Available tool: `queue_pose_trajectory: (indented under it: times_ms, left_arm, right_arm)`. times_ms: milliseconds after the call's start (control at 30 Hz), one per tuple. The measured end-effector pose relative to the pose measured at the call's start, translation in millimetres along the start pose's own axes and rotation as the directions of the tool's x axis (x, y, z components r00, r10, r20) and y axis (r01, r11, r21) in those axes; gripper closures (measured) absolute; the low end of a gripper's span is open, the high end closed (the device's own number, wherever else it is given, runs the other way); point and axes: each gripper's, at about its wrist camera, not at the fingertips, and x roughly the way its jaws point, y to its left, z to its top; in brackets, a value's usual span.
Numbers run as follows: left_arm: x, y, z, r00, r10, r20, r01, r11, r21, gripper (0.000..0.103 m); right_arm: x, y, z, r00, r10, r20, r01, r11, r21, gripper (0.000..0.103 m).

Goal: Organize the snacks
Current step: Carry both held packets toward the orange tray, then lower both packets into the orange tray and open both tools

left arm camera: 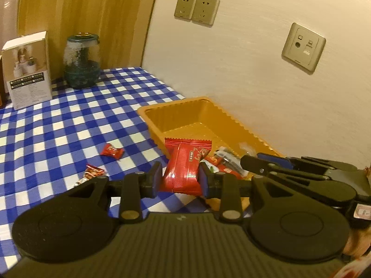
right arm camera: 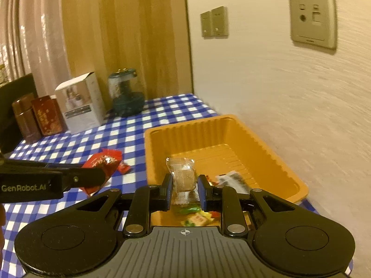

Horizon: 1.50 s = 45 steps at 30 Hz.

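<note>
Blue-checked table [left arm camera: 69, 120], orange tray [left arm camera: 178, 113], jar [left arm camera: 81, 62], white box [left arm camera: 27, 69], loose candies [left arm camera: 112, 151]

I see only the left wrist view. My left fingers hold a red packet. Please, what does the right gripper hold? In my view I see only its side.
Observer: The right gripper is shut on a clear-wrapped snack with a brownish piece inside.
Operator: Is it over the orange tray?
Observer: Yes, it appears over the near end of the orange tray, where several small snacks already lie.
Operator: Anything left of the white box? My view is cut there.
Observer: Two brown containers stand beside the white box.
</note>
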Motion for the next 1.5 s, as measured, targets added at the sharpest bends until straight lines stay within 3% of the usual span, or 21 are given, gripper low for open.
queue_pose_trajectory:
  times_ms: [633,1267,1500]
  left_arm:
    - [44,-35,21,0.998,-0.058,-0.006,0.058,0.998,0.030,0.073]
    - [85,-44,26,0.995,-0.081,-0.053,0.083,0.996,0.037,0.073]
    - [92,-42,19,0.990,-0.120,-0.071,0.122,0.992,0.024,0.071]
  right_arm:
    - [8,-43,10,0.994,-0.106,0.010,0.104,0.990,0.099,0.080]
    - [26,-65,19,0.992,-0.122,-0.011,0.122,0.982,0.143,0.080]
    - [29,-65,20,0.992,-0.129,-0.016,0.130,0.979,0.158,0.080]
